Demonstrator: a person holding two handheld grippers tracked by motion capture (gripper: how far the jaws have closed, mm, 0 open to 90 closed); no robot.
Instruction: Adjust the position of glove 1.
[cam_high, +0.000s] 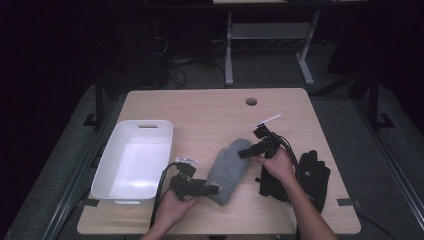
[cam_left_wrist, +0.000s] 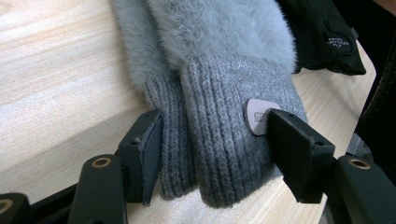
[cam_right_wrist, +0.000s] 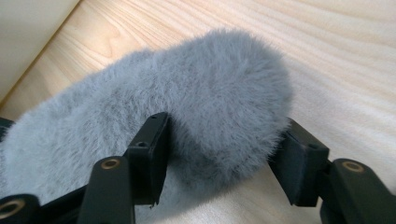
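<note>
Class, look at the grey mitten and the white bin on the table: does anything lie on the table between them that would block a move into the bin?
Nothing visible does. The grey mitten lies just right of the white bin, with bare wood between. The left tongs straddle its cuff and the right tongs its fluffy tip. The black gloves lie on the far side.

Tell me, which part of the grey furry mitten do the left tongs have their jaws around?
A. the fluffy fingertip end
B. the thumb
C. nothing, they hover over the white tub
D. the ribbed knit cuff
D: in the left gripper view the left tongs sit with one jaw on each side of the ribbed knit cuff of the grey mitten, beside its small label.
</note>
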